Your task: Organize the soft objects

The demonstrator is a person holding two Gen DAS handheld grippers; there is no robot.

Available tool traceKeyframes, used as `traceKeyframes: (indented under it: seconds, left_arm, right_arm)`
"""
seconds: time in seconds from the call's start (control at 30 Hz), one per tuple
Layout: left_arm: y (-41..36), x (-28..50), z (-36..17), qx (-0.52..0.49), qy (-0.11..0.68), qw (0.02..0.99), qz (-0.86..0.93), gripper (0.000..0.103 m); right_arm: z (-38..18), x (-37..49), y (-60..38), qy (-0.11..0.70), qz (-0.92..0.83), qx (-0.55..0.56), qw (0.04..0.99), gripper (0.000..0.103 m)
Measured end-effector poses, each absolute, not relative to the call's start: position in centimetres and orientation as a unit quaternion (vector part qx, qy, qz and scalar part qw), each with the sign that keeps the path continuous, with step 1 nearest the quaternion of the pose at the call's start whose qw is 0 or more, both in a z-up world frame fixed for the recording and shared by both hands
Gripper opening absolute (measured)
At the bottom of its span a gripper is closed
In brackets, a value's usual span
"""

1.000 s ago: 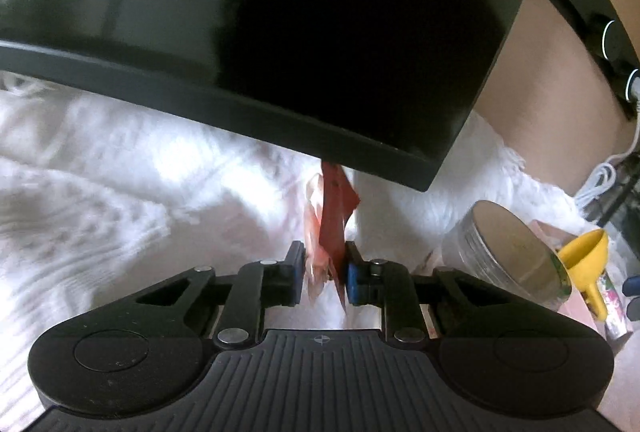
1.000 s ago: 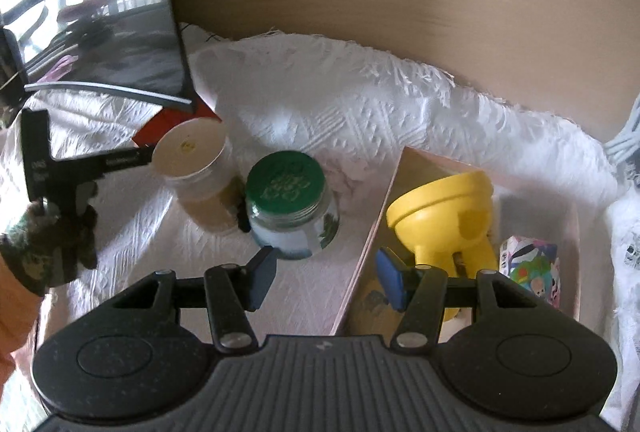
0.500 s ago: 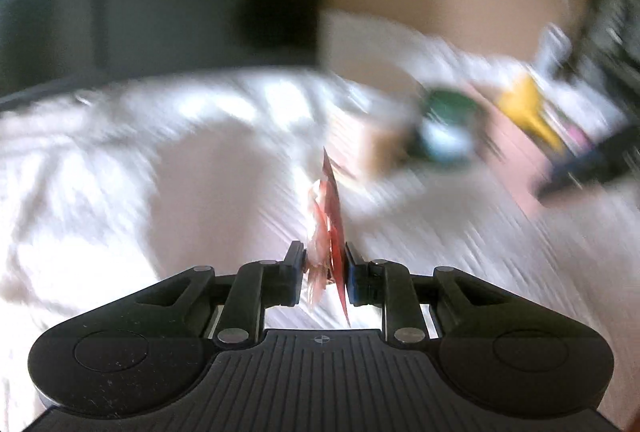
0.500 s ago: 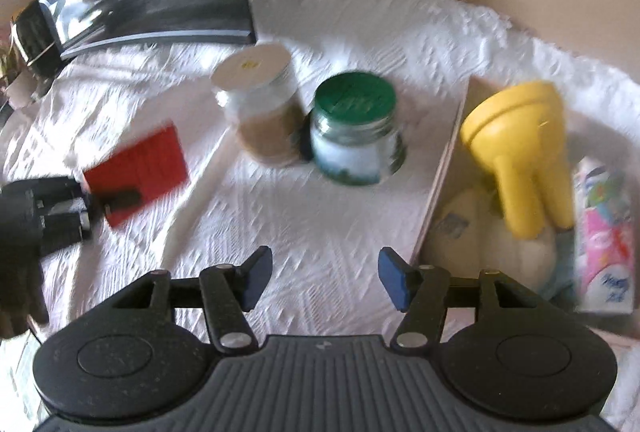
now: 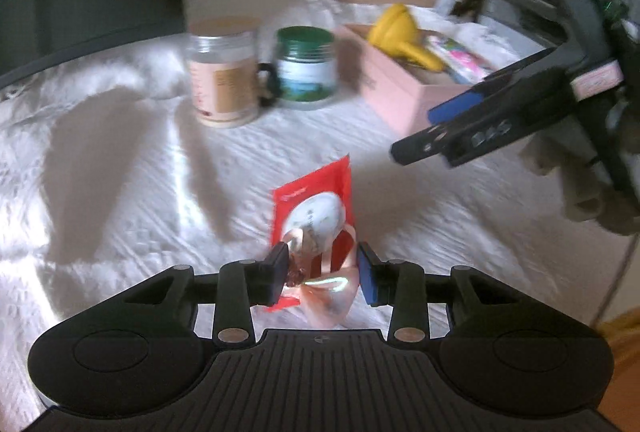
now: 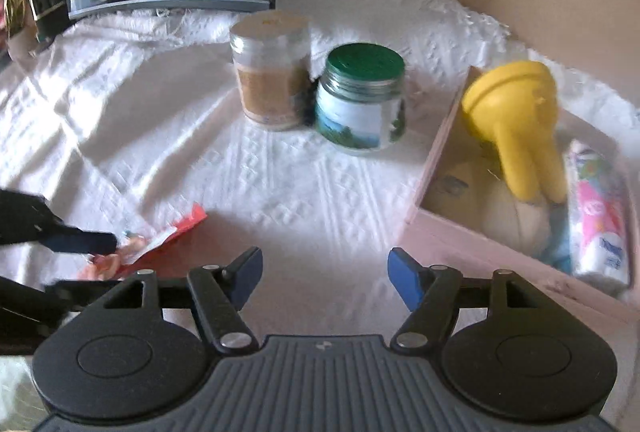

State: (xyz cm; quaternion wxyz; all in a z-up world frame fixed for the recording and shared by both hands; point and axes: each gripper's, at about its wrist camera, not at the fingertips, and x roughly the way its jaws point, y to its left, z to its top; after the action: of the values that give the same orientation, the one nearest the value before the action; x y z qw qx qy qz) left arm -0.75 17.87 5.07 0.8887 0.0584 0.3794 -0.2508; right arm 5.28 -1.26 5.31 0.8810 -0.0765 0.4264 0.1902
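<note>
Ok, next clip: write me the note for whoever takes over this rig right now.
Left tool: jaws parted around the red snack packet, which sits between them over the white cloth; whether it is still gripped is unclear.
Right tool: open, empty, hovering before the pink box.
Already in the box: yellow funnel, tissue pack.
Two jars stand left of the box.
Left to do: probably get the packet into the box.

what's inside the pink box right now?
In the pink box: a yellow funnel, a pink tissue pack and something soft and white under the funnel. Whatever lies below these is hidden.
</note>
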Motion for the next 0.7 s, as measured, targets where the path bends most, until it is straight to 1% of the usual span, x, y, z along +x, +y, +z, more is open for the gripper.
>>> traceKeyframes:
  seconds: [0.1, 0.17, 0.27, 0.33, 0.5, 0.57, 0.6, 0.63, 0.7]
  left_arm:
    - [16.8, -1.6, 5.1, 0.071, 0.388, 0.878, -0.271, 0.040]
    - [16.1, -2.2, 5.1, 0.082, 0.394, 0.874, -0.274, 0.040]
    - [16.0, -3.0, 5.7, 0.063, 0.392, 0.873, -0.283, 0.040]
    - [16.4, -3.1, 5.9, 0.046, 0.392, 0.878, -0.271, 0.040]
    - [16.6, -2.4, 3.9, 0.046, 0.437, 0.867, -0.235, 0.040]
    - [16.5, -2.6, 3.3, 0.058, 0.442, 0.865, -0.229, 0.045]
    - [16.3, -2.8, 3.2, 0.067, 0.440, 0.867, -0.225, 0.045]
    - [16.2, -2.9, 3.1, 0.076, 0.437, 0.870, -0.216, 0.046]
    - [16.1, -3.1, 3.0, 0.084, 0.438, 0.872, -0.199, 0.042]
  right_arm:
    - [4.2, 4.2, -2.0, 0.425, 0.185, -0.087, 0.882, 0.075]
    - [3.3, 3.8, -2.5, 0.433, 0.177, -0.085, 0.880, 0.075]
    - [2.0, 3.6, -3.4, 0.449, 0.160, -0.070, 0.876, 0.075]
    - [1.4, 3.1, -4.3, 0.446, 0.148, -0.048, 0.882, 0.087]
    - [0.7, 1.7, -5.3, 0.422, 0.132, -0.038, 0.896, 0.093]
    - [0.6, 1.2, -5.4, 0.418, 0.127, -0.039, 0.899, 0.095]
    - [0.6, 1.0, -5.5, 0.419, 0.127, -0.036, 0.898, 0.099]
    - [0.4, 0.8, -5.7, 0.422, 0.129, -0.033, 0.897, 0.103]
    - [0.2, 0.4, -5.6, 0.416, 0.133, -0.037, 0.899, 0.103]
